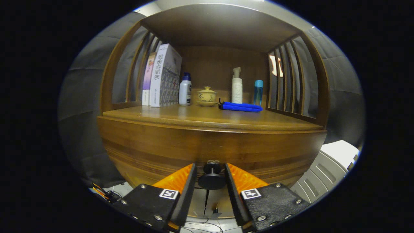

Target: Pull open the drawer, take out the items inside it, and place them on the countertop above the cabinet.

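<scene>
The drawer was a wide, curved front of glossy brown wood across the middle of the frame, seated flush under the countertop. Its dark round knob sat low at centre, between the fingers of the gripper, which flanked it with slim gaps on both sides (parted, not yet pinching). On the countertop, from upper left toward the right, stood two boxes, a white bottle, a lidded teacup on a saucer, a pump bottle and a blue bottle, with a folded blue cloth lying in front of the last two. Slatted wooden sides closed the shelf left and right.
</scene>
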Tool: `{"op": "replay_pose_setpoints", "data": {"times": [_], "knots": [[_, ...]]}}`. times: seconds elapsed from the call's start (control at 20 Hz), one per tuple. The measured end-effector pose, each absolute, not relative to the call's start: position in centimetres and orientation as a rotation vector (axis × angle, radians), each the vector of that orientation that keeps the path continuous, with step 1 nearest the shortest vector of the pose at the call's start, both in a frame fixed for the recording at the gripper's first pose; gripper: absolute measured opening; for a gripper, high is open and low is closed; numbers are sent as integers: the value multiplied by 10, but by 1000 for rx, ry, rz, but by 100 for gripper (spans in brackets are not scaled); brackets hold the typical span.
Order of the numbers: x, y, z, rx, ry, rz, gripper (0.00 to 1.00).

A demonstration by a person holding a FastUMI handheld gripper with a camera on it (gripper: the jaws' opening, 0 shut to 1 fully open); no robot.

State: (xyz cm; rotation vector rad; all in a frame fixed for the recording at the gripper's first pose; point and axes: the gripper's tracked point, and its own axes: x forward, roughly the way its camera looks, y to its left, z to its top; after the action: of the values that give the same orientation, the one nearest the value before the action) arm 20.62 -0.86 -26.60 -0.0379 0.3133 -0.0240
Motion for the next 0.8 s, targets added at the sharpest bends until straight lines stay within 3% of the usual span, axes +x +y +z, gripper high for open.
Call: {"op": "replay_pose_setpoints", "data": {"times": [0.45,0.8], "knots": [[203,-10,-270,-12,302,-7,28],[146,-7,-267,17,329,-9,26]]}}
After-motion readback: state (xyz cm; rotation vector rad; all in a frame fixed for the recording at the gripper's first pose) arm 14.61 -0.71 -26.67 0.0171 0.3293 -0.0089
